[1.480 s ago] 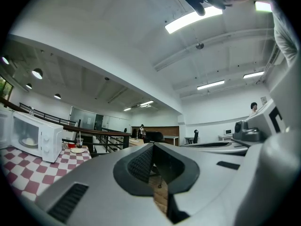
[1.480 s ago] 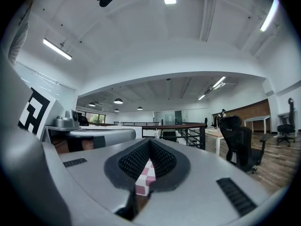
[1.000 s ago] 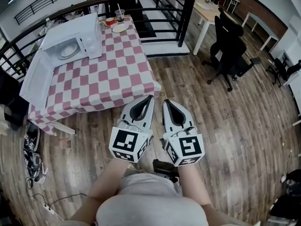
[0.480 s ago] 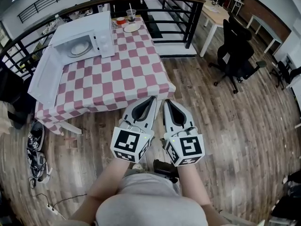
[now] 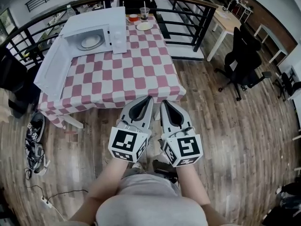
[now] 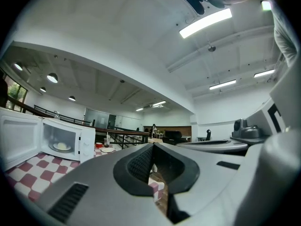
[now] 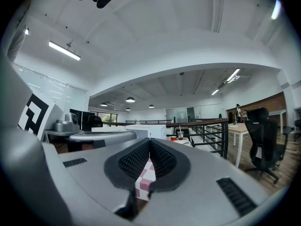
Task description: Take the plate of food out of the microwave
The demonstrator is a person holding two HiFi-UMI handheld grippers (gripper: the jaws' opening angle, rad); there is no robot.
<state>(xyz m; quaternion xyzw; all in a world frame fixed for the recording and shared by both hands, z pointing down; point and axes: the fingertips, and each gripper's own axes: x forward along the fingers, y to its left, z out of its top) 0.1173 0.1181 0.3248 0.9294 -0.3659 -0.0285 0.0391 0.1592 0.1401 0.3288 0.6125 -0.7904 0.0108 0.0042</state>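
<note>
A white microwave (image 5: 94, 32) stands at the far left of the pink-checked table (image 5: 141, 74), its door (image 5: 54, 72) swung wide open to the left. Inside it lies a plate of food (image 5: 91, 42), also seen small in the left gripper view as a plate (image 6: 61, 146) in the open microwave (image 6: 66, 140). My left gripper (image 5: 149, 98) and right gripper (image 5: 162, 102) are side by side over the floor, just short of the table's near edge. Both are shut and empty. The right gripper (image 7: 149, 140) points toward the microwave (image 7: 146, 131).
At the table's far end stand a cup with a straw (image 5: 144, 12), a red bowl (image 5: 133, 18) and a small plate (image 5: 145, 26). A dark railing (image 5: 188, 13) runs behind. An office chair (image 5: 244, 65) is at the right, shoes (image 5: 33, 145) at the left.
The table and microwave have shifted right and come closer in the head view as the person stepped toward them. Both grippers stay shut and side by side.
</note>
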